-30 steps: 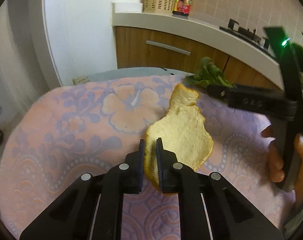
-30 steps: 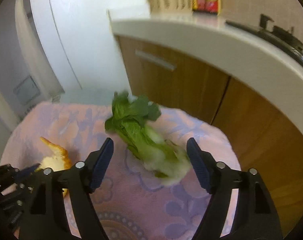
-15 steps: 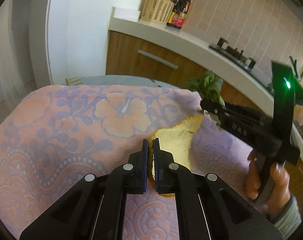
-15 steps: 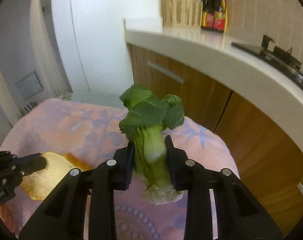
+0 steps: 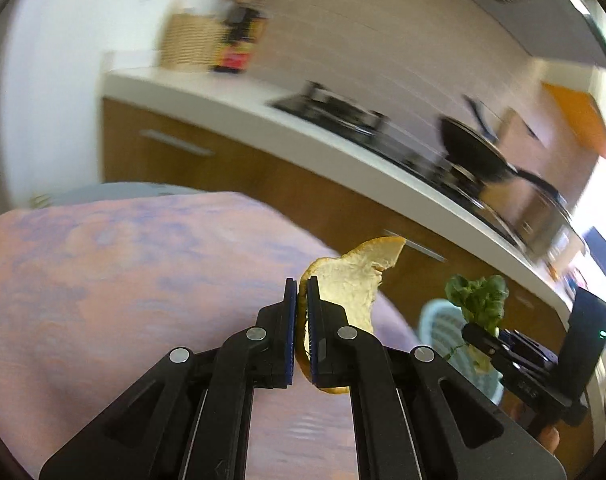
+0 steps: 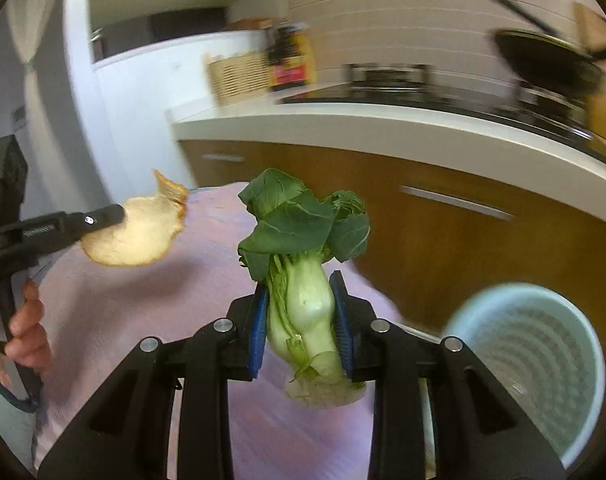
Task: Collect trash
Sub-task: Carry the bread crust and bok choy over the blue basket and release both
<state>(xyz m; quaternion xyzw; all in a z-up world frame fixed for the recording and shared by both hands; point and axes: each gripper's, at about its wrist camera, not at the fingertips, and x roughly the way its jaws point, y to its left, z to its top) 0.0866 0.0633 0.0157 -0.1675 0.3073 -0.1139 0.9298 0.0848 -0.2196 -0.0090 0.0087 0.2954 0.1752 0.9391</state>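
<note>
My left gripper [image 5: 299, 320] is shut on a pale yellow fruit peel [image 5: 351, 284] and holds it in the air above the pink flowered tablecloth [image 5: 103, 280]. The peel also shows in the right wrist view [image 6: 135, 232]. My right gripper [image 6: 299, 324] is shut on a bok choy [image 6: 303, 264], held upright above the cloth. The bok choy also shows at the right of the left wrist view [image 5: 479, 300]. A light blue ribbed bin [image 6: 535, 360] stands on the floor to the right, beyond the table edge.
A white kitchen counter [image 6: 383, 120] with wooden cabinets [image 6: 443, 232] runs behind the table. On it stand a woven basket [image 6: 235, 76], sauce bottles [image 6: 291, 56], a stove and a black pan [image 6: 543, 60].
Both grippers lifted off the table and swung right, toward the blue bin. One second ago the right gripper was open around the bok choy; it then shut on it.
</note>
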